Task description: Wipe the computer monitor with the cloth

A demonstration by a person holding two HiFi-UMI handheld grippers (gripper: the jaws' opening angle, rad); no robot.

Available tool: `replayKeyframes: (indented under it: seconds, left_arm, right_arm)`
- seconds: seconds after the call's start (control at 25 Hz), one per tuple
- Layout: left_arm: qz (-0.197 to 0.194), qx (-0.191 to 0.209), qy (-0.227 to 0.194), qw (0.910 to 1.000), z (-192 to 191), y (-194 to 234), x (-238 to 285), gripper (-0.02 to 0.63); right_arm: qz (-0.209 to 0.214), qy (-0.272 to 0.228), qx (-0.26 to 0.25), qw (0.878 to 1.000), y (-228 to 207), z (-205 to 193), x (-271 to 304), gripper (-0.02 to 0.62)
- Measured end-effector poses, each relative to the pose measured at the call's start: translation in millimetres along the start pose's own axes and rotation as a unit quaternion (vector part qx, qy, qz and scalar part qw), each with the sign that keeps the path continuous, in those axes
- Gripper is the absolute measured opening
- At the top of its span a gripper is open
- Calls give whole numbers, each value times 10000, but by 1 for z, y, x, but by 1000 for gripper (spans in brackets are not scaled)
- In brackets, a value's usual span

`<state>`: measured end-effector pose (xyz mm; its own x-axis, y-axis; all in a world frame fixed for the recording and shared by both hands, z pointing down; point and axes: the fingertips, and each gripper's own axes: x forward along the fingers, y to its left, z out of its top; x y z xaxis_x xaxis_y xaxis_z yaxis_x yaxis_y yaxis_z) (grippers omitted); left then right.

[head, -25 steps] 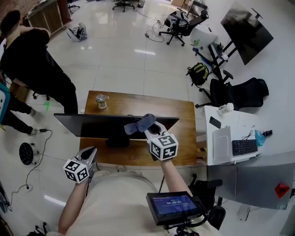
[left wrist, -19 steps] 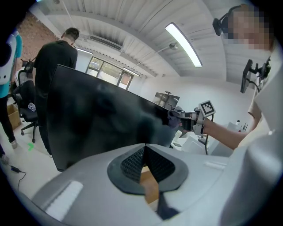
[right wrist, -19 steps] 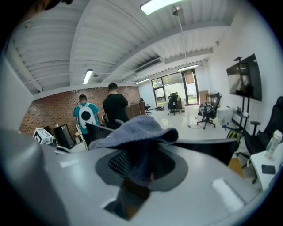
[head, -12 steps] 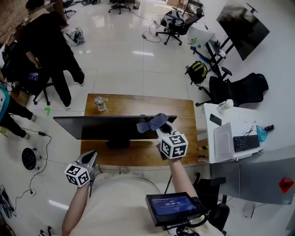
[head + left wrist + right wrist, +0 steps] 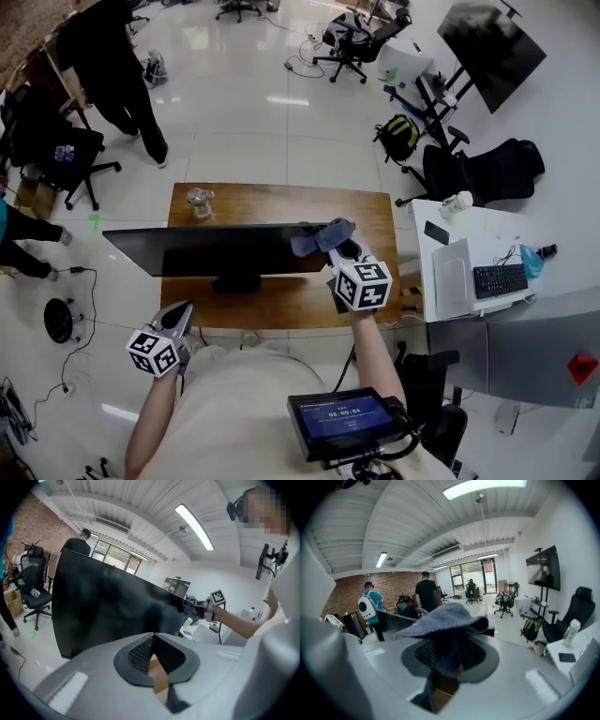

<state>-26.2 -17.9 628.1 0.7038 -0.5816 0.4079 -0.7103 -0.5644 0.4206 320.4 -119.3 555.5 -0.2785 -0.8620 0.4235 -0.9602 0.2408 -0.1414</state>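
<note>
Since a second ago the right hand-held gripper [image 5: 339, 251] has carried the cloth [image 5: 319, 236] rightward along the top edge of the monitor [image 5: 216, 248]. It now sits at the screen's right end, while the left one has kept low by the person's body.

Nearest is the left hand-held gripper [image 5: 178, 316], short of the near edge of the table [image 5: 281, 202]. Its jaws are together on nothing, and it touches neither the monitor nor its stand. Further in, the right hand-held gripper is clamped on a fold of the grey cloth, which flops forward over the jaws and drapes onto the top right corner of the dark screen.

The main risk is probably at that corner. One more stroke to the right would likely run the cloth off the panel, and the hard jaws could then knock the bezel. Pressure high up at one end may also swivel or rock the monitor on its central stand, since nothing steadies it. The cloth is pinched by a small part only, so a drag against the edge could pull it loose.

A small glass jar [image 5: 198, 202] stands near the table's far left corner, well apart from the wiping.
</note>
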Motion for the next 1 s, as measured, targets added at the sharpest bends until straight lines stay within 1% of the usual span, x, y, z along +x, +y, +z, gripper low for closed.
replayKeyframes:
  seconds: [0.24,0.48,1.0]
  left_arm:
    - [21,16,-55,10000,2,-1,-3,3]
    - [53,40,-125,9999,6,1,-5,3]
    - [75,30,-159,9998,5,5,-3,3]
  right_arm:
    - [-46,86,-134,9999,-3,1,0,94]
    - [-192,73,-156,9997,-11,0,-2,94]
    - [-769,-97,-12,9970,-43,-13,-9,94]
